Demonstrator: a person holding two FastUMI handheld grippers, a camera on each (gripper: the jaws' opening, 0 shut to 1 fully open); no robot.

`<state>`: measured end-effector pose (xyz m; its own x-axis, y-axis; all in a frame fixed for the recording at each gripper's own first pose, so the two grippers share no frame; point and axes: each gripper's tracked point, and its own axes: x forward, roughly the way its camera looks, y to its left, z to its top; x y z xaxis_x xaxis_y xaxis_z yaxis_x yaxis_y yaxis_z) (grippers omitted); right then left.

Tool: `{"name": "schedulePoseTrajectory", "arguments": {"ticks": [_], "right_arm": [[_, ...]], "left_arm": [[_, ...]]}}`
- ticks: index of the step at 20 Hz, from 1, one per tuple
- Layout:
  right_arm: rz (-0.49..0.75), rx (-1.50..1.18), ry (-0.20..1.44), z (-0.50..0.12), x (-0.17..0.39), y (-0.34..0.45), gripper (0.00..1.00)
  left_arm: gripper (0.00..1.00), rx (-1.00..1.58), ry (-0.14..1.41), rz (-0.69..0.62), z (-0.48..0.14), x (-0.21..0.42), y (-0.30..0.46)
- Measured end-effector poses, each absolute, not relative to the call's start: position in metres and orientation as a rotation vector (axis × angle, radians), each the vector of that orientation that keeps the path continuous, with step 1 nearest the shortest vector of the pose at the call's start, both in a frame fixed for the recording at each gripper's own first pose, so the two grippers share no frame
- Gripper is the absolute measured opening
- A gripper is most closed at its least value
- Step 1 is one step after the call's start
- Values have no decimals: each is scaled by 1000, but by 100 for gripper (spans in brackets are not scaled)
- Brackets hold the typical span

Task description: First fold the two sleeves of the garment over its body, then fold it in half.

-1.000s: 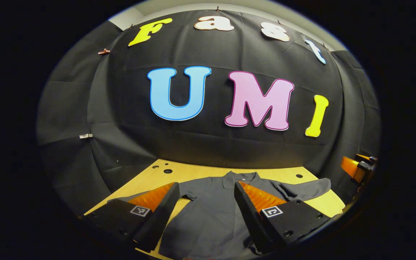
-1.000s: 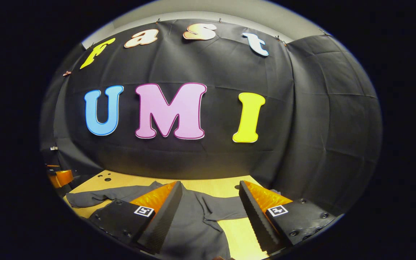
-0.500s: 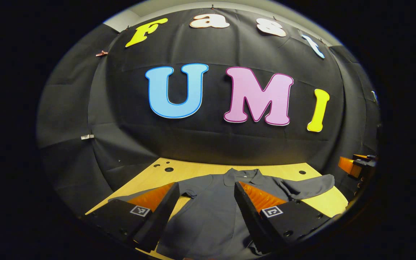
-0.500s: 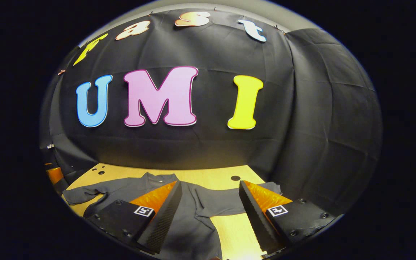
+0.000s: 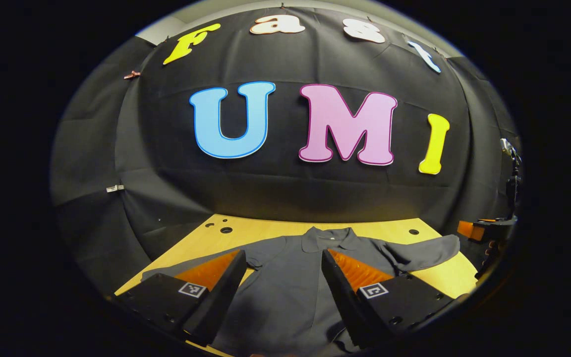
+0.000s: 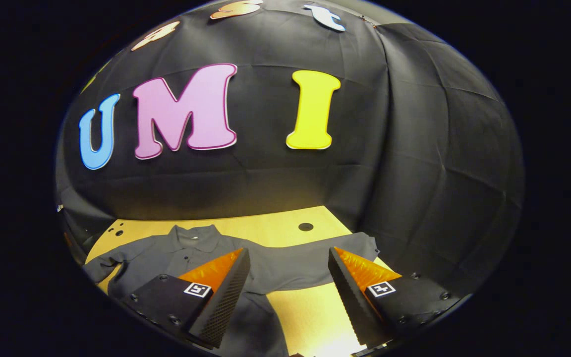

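A dark grey collared shirt (image 5: 285, 292) lies flat on the wooden table (image 5: 265, 230), collar (image 5: 327, 238) toward the wall, both sleeves spread out. My left gripper (image 5: 283, 254) hovers open over the shirt's body with nothing between its fingers. The shirt's right sleeve (image 5: 429, 248) reaches toward the table's right side. In the right gripper view that sleeve (image 6: 310, 263) stretches across the gap between the fingers of my right gripper (image 6: 288, 251), which is open and above it. The collar (image 6: 196, 235) sits to its left. The right gripper (image 5: 484, 230) shows at the far right of the left gripper view.
The table (image 6: 275, 228) is light wood with small holes, one (image 6: 306, 226) just beyond the sleeve and others (image 5: 225, 230) at the back left. Black cloth walls close in the back and both sides. Bare wood (image 6: 315, 317) lies below the sleeve.
Both views have tipped downward and show more of the table. The right gripper has swung right and forward, so the right sleeve now lies between its fingers. Both stay open.
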<state>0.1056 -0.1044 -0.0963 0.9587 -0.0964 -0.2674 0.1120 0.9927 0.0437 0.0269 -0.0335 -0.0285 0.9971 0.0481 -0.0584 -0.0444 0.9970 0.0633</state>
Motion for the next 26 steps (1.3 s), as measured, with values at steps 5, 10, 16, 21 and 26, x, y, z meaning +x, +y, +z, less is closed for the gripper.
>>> {"name": "schedulePoseTrajectory", "arguments": {"ticks": [5, 10, 16, 21, 26], "right_arm": [[-187, 70, 350, -124, 137, -150, 98], [-270, 91, 394, -143, 171, -193, 98], [-369, 150, 431, -175, 204, -246, 98], [-413, 205, 506, -218, 233, -280, 98], [-470, 239, 559, -256, 260, -313, 98]], "left_arm": [[96, 53, 90, 96, -37, 31, -25], [96, 14, 144, 149, -50, 34, -14], [96, 36, 209, 211, -69, 29, -4], [96, 16, 268, 228, -87, 28, -15], [96, 22, 328, 221, -93, 34, -25]]}}
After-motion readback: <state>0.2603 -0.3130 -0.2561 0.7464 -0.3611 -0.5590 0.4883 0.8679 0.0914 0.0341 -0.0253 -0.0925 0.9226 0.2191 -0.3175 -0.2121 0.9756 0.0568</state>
